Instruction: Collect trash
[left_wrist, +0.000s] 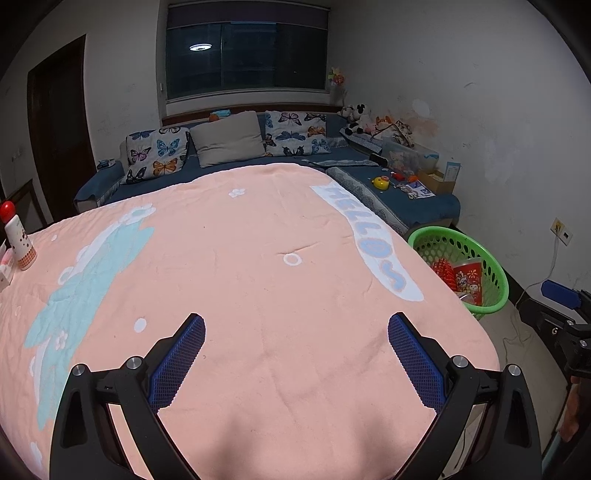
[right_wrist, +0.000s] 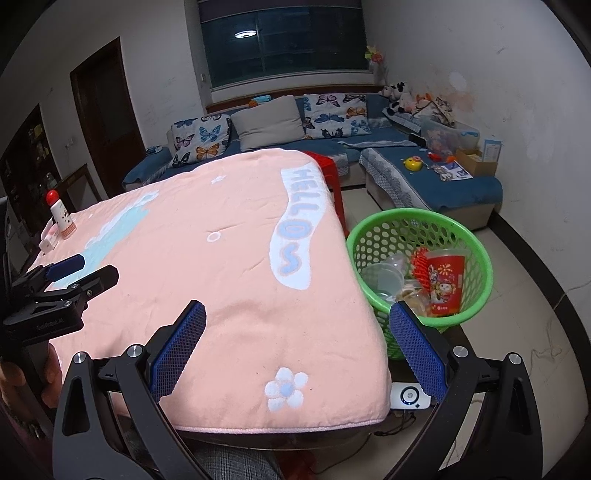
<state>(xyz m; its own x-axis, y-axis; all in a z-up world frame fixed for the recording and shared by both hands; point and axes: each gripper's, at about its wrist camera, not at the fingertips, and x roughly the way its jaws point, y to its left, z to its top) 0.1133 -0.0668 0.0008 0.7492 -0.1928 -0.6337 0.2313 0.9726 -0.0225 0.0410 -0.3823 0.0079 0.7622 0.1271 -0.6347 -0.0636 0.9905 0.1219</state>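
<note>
Both the left gripper (left_wrist: 296, 330) and right gripper (right_wrist: 297, 317) hang wide apart and empty over the pink-blanketed table (right_wrist: 229, 266), trash already sits in the green basket (right_wrist: 476, 254) beside it, so I'd scan near the red-capped bottle (right_wrist: 62, 216) for leftovers.

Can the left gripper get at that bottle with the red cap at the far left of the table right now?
Probably yes: the left gripper is open and empty, with only bare pink cloth between it and the bottle.
</note>
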